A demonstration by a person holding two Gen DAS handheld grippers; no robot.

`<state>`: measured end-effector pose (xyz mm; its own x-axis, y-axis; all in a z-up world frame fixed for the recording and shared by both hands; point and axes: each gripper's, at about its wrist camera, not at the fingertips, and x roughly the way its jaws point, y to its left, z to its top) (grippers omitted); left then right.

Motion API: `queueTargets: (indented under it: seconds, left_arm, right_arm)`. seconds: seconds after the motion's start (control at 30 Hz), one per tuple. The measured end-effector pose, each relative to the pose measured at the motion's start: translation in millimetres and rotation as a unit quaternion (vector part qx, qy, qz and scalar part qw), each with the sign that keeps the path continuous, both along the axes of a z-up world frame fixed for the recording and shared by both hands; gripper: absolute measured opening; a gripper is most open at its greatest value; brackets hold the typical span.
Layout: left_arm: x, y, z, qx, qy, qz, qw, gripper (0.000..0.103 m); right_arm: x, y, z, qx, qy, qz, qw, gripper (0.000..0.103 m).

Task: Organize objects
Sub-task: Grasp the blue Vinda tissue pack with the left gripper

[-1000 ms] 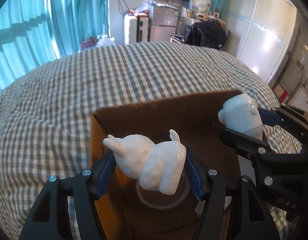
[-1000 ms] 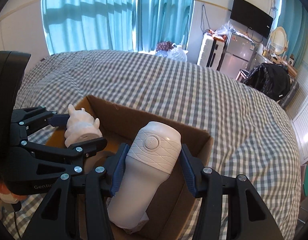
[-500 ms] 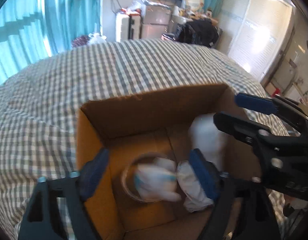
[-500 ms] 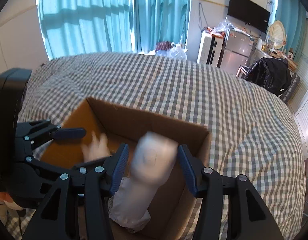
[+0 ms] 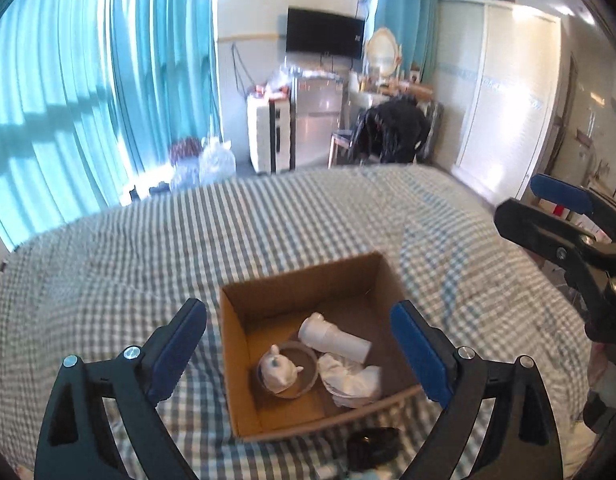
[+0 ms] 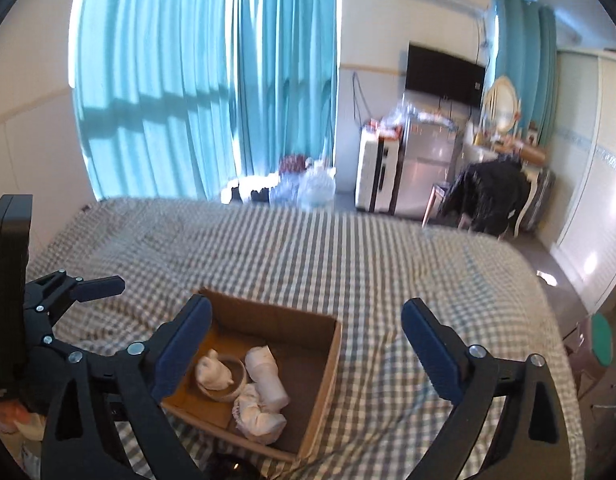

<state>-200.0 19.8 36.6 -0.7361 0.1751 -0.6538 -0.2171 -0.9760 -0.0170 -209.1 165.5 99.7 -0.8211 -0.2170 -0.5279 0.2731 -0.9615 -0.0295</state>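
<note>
A bedroom: checked bed [image 6: 348, 264], teal curtains [image 6: 211, 80], wardrobe [image 5: 504, 92]

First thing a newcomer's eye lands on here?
The open cardboard box on the checked bedspread, holding a white animal figurine inside a tape ring and a white bottle lying beside them. Then the teal curtains behind, and both grippers open and empty above the box.

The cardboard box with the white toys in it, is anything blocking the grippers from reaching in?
Nothing visible does. The cardboard box is open on top, and the left gripper and right gripper hang open above it, holding nothing.
</note>
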Motion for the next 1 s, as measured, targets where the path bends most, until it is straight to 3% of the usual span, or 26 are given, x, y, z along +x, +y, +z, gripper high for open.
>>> queueTargets:
  seconds: [0.3,0.53,0.73,0.87,1.0]
  left_arm:
    - [88,-19,91,-0.003,0.061,0.033,0.9976,0.102]
    - [144,-22,117,-0.020,0.086,0.041,0.9953,0.103]
    - [173,-32,94,-0.013,0.097,0.074,0.9925,0.103]
    - [182,-36,56,-0.037,0.089,0.104,0.9899,0.103]
    - [184,-39,0,-0.021,0.062,0.099,0.9929,0.103]
  right_arm:
    - [110,7,91,0.059,0.099,0.002,0.993,0.101]
    - [166,5,122,0.047,0.127,0.030,0.990,0.102]
    - [195,3,95,0.031,0.112,0.052,0.992,0.102]
    - [196,1,48,0.033,0.078,0.050,0.995,0.102]
    - [189,-6,-14,0.038,0.026,0.061,0.997,0.102]
